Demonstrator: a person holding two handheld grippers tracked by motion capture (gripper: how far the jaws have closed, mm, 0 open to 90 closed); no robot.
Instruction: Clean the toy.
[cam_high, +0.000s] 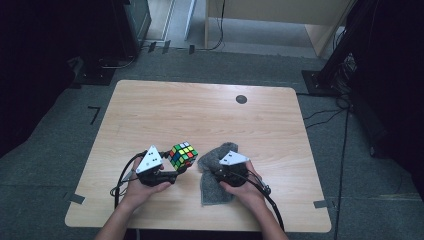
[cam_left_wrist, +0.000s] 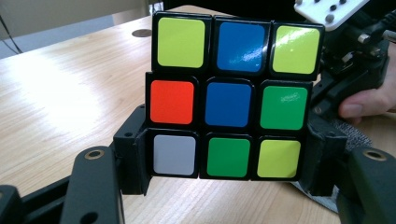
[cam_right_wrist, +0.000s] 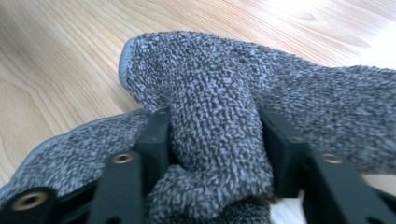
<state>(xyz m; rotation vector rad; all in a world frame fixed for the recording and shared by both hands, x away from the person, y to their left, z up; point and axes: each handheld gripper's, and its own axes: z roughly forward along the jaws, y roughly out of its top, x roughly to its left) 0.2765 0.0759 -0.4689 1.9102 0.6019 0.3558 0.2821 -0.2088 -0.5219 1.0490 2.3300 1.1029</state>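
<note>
Sitting at the lower middle of the high view, a person's two hands are each holding a gripper over a wooden table (cam_high: 150, 107). At lower centre-left, the left gripper (cam_high: 177, 169) is clamping a scrambled cube (cam_high: 183, 155) by its bottom layer, jaws pressing on both sides, the cube raised above the table. Just to its right, the right gripper (cam_high: 223, 171) is pinching a bunched fold of grey cloth (cam_high: 212, 187), the rest lying on the table.

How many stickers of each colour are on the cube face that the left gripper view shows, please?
Puzzle cube, face toward the left hand-held gripper:
Yellow: 3
Green: 2
Blue: 2
Orange: 1
White: 1
Total: 9
</note>
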